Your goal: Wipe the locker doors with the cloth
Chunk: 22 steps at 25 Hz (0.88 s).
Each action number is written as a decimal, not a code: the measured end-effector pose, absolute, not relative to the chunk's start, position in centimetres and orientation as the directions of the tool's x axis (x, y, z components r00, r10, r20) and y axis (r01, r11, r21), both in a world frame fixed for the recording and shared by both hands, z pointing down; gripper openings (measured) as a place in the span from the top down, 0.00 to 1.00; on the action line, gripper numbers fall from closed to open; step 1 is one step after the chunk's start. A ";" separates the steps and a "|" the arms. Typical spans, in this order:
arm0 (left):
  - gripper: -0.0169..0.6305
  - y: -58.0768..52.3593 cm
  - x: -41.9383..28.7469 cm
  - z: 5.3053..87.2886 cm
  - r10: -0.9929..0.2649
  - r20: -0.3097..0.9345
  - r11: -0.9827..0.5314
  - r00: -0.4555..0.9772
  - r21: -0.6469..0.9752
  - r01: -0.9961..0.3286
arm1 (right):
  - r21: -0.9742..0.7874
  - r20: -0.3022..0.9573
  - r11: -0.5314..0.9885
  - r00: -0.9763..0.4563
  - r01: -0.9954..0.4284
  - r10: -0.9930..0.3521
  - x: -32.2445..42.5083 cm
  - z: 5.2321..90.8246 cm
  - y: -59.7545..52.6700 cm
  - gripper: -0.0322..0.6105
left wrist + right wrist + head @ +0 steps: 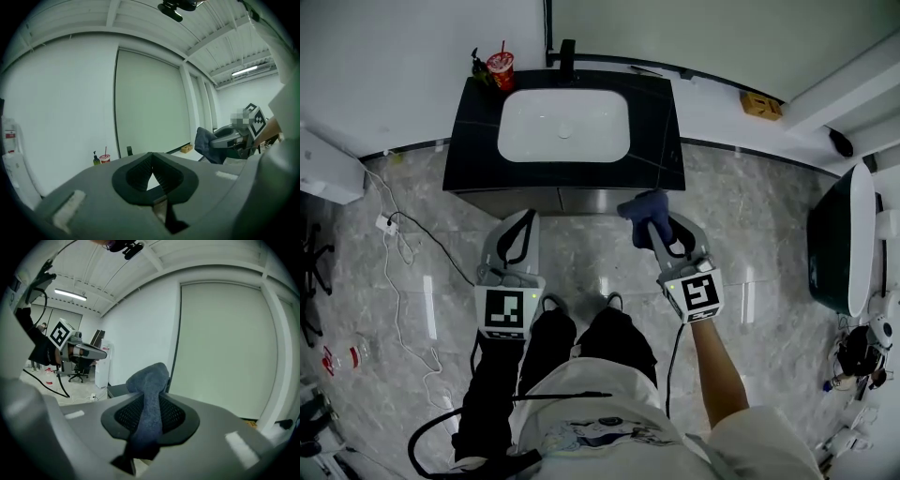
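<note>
My right gripper (657, 226) is shut on a dark blue cloth (643, 208), which bunches up past the jaw tips. In the right gripper view the cloth (149, 380) runs between the ribbed pads and hides the gap. My left gripper (528, 217) is held beside it at about the same height, with its jaws together and nothing in them; its pads (161, 174) meet at the tip. Both grippers point toward a wall with a tall pale green door panel (150, 103), also seen as a panel (225, 348) in the right gripper view. The right gripper with the cloth (205, 144) shows at the right of the left gripper view.
A black vanity (656, 141) with a white basin stands right in front of the grippers. A red cup with a straw (501, 67) and a small bottle (478, 66) sit on its back left corner. A white cable and socket (384, 223) lie on the marble floor at left; a dark rounded unit (834, 244) stands at right.
</note>
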<state>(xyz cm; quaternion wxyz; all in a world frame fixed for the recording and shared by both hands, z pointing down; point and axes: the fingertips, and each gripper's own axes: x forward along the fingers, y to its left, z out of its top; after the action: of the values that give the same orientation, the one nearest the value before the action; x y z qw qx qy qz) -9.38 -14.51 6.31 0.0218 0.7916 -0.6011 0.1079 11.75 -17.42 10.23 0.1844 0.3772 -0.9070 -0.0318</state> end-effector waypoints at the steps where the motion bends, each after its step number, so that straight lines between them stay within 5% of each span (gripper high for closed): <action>1: 0.97 -14.5 -9.3 6.7 -0.949 0.200 -0.262 0.242 -0.079 -0.962 | 0.206 0.311 0.719 -0.653 -0.663 -0.691 12.1 10.6 -17.7 0.81; 10: 0.97 -13.3 -7.8 16.9 -0.964 0.203 -0.191 0.173 -0.072 -0.979 | 0.394 0.346 0.782 -0.711 -0.483 -0.613 15.0 20.9 -18.7 0.81; 22: 0.97 -12.0 -10.6 45.7 -0.979 0.137 -0.164 0.151 -0.086 -0.983 | 0.704 0.269 0.623 -0.683 -0.341 -0.679 16.7 43.9 -23.1 0.81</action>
<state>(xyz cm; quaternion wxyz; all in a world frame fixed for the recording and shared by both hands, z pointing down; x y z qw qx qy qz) -10.58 -12.02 45.69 0.0120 0.7587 -0.6464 0.0803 16.71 -23.14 43.93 0.2657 0.2961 -0.8607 -0.3176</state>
